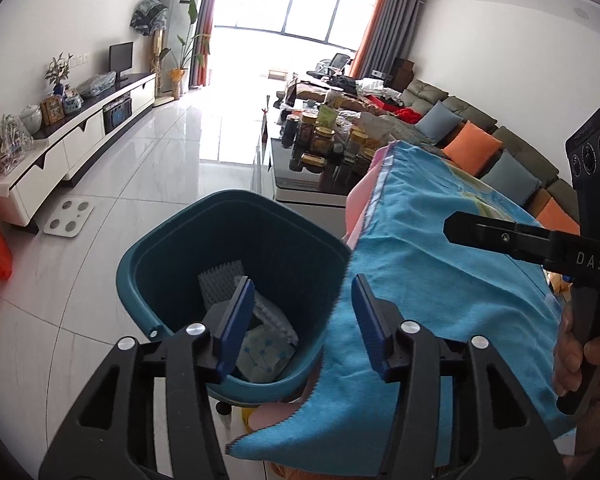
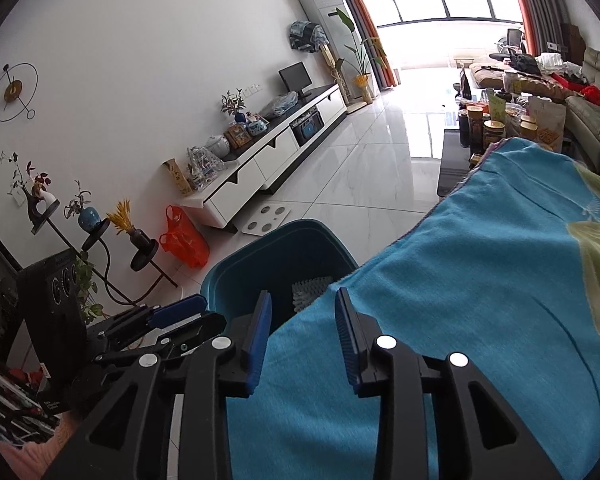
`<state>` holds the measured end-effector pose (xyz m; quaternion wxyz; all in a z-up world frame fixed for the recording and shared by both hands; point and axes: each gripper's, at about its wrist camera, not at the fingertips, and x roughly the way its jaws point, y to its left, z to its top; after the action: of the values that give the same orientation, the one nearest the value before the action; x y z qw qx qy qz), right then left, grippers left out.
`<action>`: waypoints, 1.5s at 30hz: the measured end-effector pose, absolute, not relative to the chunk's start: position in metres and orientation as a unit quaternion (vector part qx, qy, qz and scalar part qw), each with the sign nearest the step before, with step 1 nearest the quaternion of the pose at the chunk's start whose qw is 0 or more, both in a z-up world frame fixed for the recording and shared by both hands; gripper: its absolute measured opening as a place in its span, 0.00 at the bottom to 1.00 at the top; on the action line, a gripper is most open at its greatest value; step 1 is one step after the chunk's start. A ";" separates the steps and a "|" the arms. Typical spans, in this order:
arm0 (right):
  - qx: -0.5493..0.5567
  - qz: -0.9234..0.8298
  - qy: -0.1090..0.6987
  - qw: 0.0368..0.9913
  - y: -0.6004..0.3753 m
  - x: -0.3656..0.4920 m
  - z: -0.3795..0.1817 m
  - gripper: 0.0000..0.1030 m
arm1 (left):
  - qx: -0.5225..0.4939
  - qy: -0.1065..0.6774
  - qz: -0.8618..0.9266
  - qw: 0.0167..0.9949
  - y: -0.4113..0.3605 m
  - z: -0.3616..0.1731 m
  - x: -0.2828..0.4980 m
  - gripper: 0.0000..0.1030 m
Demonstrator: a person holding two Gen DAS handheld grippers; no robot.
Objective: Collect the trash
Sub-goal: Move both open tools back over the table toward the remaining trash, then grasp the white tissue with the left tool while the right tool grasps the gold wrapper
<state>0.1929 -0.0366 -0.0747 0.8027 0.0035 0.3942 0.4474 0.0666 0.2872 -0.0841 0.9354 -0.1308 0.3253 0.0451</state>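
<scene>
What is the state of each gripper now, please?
Left gripper: open, holding nothing, above the teal bin.
Right gripper: open, holding nothing, over the blue towel.

The towel [image 1: 440, 280] is blue terry cloth, matt and slightly fuzzy, with a stitched edge. The bin [image 1: 236, 216] is teal plastic, smooth with a dull sheen. In it lie a ridged white foam sheet [image 1: 222, 284] and a printed paper packet [image 1: 264, 360]. The floor [image 1: 160, 168] is polished pale marble-look tile, glossy enough to mirror the window. The left gripper [image 1: 304, 320] is matt black plastic with ribbed blue rubbery pads and bright metal pins.
</scene>
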 end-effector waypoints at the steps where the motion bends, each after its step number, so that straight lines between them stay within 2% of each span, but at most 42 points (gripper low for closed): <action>1: 0.002 0.445 0.389 0.807 -0.046 0.189 -0.073 0.35 | -0.124 0.322 0.037 0.938 0.280 -0.081 0.068 0.53; 9: 0.009 0.394 0.363 0.845 -0.132 0.167 -0.060 0.43 | -0.089 0.310 -0.059 0.945 0.200 -0.069 0.078 0.58; 20: 0.059 0.270 0.347 0.896 -0.259 0.155 -0.053 0.44 | -0.041 0.323 -0.189 0.927 0.076 -0.074 0.088 0.58; 32: 0.105 0.182 0.330 0.920 -0.346 0.161 -0.064 0.44 | -0.002 0.339 -0.306 0.890 -0.027 -0.074 0.088 0.58; 38: 0.127 0.157 0.318 0.926 -0.382 0.152 -0.066 0.44 | 0.010 0.359 -0.391 0.848 -0.087 -0.079 0.082 0.58; 45: 0.141 0.145 0.323 0.924 -0.403 0.144 -0.075 0.44 | -0.010 0.418 -0.414 0.809 -0.132 -0.105 0.097 0.56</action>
<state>0.1441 -0.4026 -0.0745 0.9244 0.1413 0.3234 0.1448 0.0972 -0.1323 -0.1046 0.8089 -0.0099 0.4175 -0.4138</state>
